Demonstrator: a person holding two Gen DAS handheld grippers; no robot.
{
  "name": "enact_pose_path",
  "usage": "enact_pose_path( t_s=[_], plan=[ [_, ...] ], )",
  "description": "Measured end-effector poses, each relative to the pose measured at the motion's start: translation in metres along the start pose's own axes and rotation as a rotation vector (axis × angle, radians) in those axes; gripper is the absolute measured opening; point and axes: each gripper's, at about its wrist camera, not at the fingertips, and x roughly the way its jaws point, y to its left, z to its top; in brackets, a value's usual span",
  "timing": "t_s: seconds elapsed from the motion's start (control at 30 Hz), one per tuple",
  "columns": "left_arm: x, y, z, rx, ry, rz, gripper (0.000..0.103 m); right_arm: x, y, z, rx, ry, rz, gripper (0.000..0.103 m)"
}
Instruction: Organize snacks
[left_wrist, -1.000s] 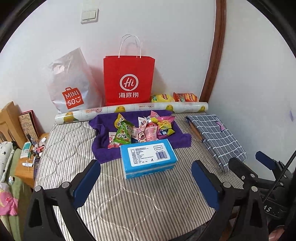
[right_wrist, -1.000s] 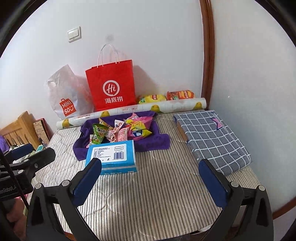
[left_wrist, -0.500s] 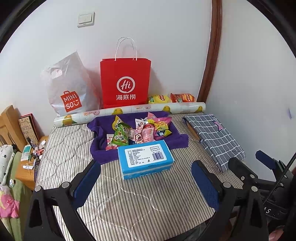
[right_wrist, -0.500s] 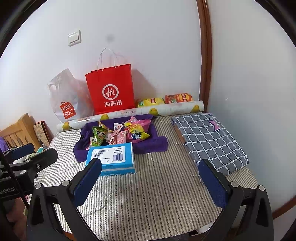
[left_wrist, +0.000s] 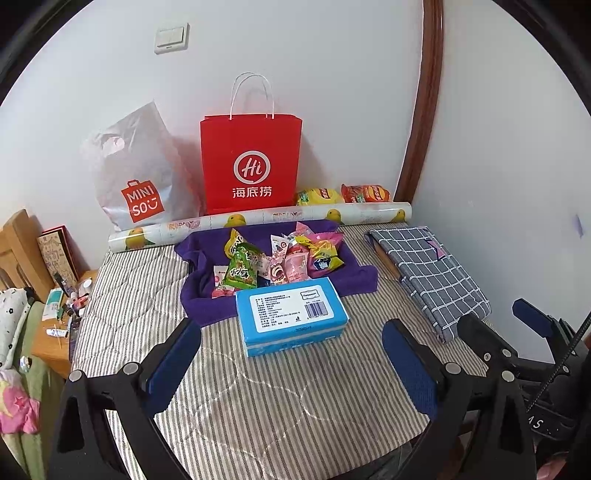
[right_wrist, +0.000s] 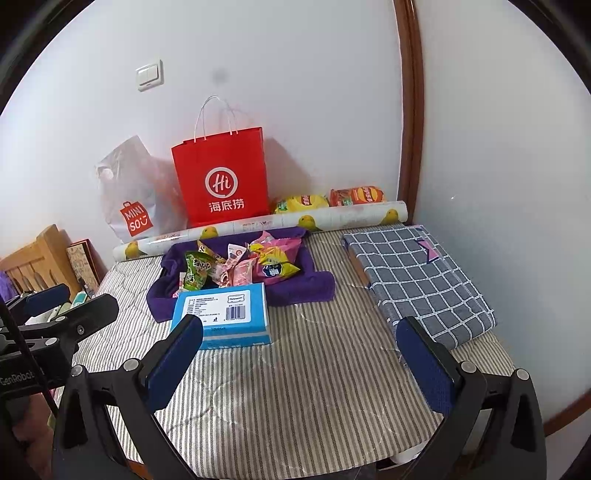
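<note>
the snack packets lie in a loose heap on the purple towel, just behind the blue tissue box, which serves as landmark on the striped bed; two more bags, yellow and orange, sit far behind the box, past the patterned roll at the wall; the left tongs and the right tongs hover in front of the box, both spread wide and holding nothing; a heap like this fits either sorting in progress or packets just gathered, so i cannot judge the stage; any pick would go best from above, reaching over the box and pinching one crinkly packet by its sealed edge so neighbours do not drag along; legible writing: "hi" with 海底捞 on the red paper bag behind the box, "miniso" on the white plastic bag behind and left; the box's label print is too small to read.
</note>
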Motion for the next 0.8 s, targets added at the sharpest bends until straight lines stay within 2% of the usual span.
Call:
enact_pose_path(
  t_s=[0.8],
  plan=[
    [0.0000,0.0001,-0.0012,0.002,0.002,-0.004,0.099,-0.0009,0.0004,-0.0008,-0.002,0.000,0.001,0.103]
  ],
)
